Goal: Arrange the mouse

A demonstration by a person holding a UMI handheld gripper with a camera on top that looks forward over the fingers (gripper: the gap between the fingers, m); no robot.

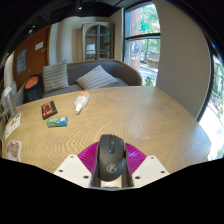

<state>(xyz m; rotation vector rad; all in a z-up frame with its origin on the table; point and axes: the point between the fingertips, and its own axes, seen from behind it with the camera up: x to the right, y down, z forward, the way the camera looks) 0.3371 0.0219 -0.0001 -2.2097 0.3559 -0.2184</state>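
Table (150, 110) spreads wide beyond the mouse (109, 158), which sits clamped between the 2 pads (88, 156) of the gripper (110, 168), low over the near edge; a loosened squeeze could drop it off that edge

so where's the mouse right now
In the gripper view the black mouse sits between the fingers of the gripper, against the pink pads, at the near edge of the wooden table, well short of the small items beyond.
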